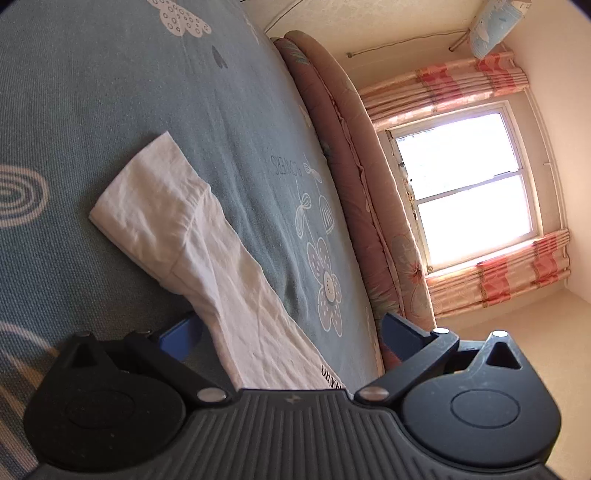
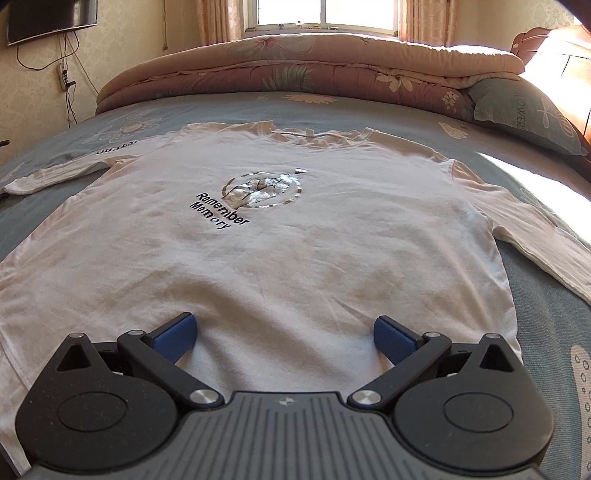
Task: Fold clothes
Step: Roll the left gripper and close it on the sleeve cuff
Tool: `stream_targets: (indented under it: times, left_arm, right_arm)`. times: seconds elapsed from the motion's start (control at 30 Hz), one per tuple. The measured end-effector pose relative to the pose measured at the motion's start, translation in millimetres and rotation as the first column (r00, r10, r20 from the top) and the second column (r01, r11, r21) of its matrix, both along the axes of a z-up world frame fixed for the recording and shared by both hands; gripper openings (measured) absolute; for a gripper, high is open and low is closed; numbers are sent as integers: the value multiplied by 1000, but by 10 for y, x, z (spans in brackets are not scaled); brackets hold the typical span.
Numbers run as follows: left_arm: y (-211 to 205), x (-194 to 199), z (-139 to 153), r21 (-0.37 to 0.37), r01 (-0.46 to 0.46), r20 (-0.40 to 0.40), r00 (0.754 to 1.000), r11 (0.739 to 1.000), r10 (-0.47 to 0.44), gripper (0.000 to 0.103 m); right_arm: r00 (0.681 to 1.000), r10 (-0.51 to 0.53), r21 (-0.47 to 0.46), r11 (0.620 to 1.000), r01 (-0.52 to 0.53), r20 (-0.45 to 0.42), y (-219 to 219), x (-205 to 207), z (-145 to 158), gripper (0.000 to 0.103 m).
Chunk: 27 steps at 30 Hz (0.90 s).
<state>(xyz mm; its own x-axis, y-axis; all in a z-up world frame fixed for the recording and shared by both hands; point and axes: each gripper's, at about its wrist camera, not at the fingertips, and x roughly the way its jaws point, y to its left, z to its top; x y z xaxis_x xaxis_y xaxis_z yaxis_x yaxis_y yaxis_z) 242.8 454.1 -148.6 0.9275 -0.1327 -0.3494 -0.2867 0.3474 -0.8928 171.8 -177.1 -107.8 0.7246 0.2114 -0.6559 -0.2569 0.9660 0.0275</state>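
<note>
A white long-sleeved shirt (image 2: pixel 280 236) lies flat, front up, on the blue-grey bed sheet (image 2: pixel 546 332), with a black "Remember Memory" print (image 2: pixel 218 214) on the chest. Both sleeves stretch out sideways. My right gripper (image 2: pixel 284 336) is open, low over the shirt's hem, its blue pads (image 2: pixel 391 339) on either side of the cloth. My left gripper (image 1: pixel 288 339) is open and tilted sideways over one sleeve (image 1: pixel 192 236), which runs between its pads; its cuff (image 1: pixel 140 184) lies on the sheet.
A folded pink floral quilt (image 2: pixel 295 70) lies along the far side of the bed, with a blue-green pillow (image 2: pixel 517 110) at the right. A window with pink curtains (image 1: pixel 465 184) is beyond. A wall TV (image 2: pixel 48 18) hangs at the left.
</note>
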Motion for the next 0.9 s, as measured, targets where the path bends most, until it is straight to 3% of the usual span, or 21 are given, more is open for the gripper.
stream_targets:
  times: [0.13, 0.2, 0.23, 0.33, 0.43, 0.5, 0.6, 0.73, 0.8, 0.9]
  left_arm:
    - [-8, 89, 54, 15, -16, -24, 1000, 1000, 16, 102]
    - [-1, 13, 150, 90, -130, 1, 992, 987, 130, 102]
    - [2, -25, 151, 89, -166, 27, 986, 982, 164, 102]
    - [-18, 55, 62, 46, -131, 9, 991, 990, 131, 102]
    - [-118, 97, 65, 107, -99, 0, 995, 989, 100, 102]
    - [-92, 116, 66, 110, -121, 5, 993, 986, 122, 102]
    - [-28, 86, 39, 55, -219, 26, 976, 974, 218, 102]
    - [2, 205, 96, 127, -185, 11, 983, 975, 185, 102]
    - [46, 166, 52, 80, -231, 50, 972, 970, 228, 102]
    - [56, 196, 99, 67, -207, 67, 977, 976, 203, 102]
  right_arm:
    - [1000, 1, 1, 1000, -1, 3, -4, -5, -3, 103]
    - [1000, 1, 1, 1000, -1, 3, -5, -5, -4, 103]
    - [1000, 1, 1, 1000, -1, 3, -5, -3, -4, 103]
    - [1000, 1, 1, 1000, -1, 5, -3, -7, -4, 103]
    - [1000, 4, 3, 1000, -5, 6, -12, -3, -7, 103]
    - [1000, 6, 3, 1000, -6, 7, -12, -2, -9, 103]
    - [1000, 6, 3, 1000, -6, 7, -10, -5, -8, 103]
    - [1000, 8, 3, 1000, -8, 9, -10, -5, -9, 103]
    - [1000, 9, 3, 1000, -9, 9, -12, -5, -8, 103]
    - [1000, 10, 3, 1000, -10, 10, -15, -5, -8, 103]
